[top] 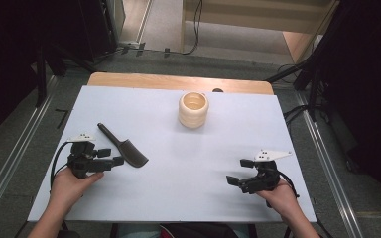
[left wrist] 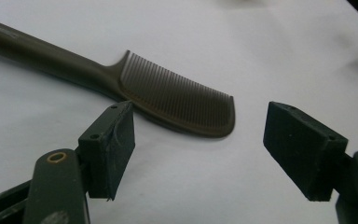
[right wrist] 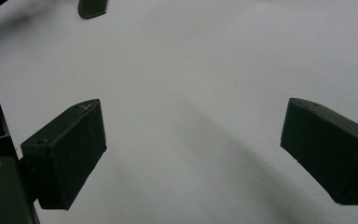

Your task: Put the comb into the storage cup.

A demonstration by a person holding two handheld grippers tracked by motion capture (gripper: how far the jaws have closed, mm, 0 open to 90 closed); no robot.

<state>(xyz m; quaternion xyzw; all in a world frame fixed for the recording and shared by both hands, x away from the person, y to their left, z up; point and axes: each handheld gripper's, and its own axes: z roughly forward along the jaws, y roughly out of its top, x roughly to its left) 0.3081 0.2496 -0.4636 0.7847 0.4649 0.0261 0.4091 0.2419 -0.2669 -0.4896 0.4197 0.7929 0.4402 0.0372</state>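
Observation:
A dark brown comb (top: 126, 148) with a long handle lies flat on the white table cover (top: 188, 198), left of centre. My left gripper (top: 111, 156) rests just in front of the comb's toothed end, pointing right, and stands open. In the left gripper view the comb (left wrist: 177, 95) lies just beyond the jaws, and the left gripper (left wrist: 200, 119) holds nothing, its left fingertip (left wrist: 116, 126) close to the comb's edge. My right gripper (top: 238, 171) sits at the front right, open over bare cover, and the right gripper view shows that gripper (right wrist: 191, 121) with nothing between its pads.
A cream ribbed cup (top: 193, 110) stands upright at the back centre of the table. A strip of bare wood (top: 129, 79) shows along the far edge. Floor rails and cables run beside the table. A small dark shape (right wrist: 92, 8) sits at the right gripper view's top edge.

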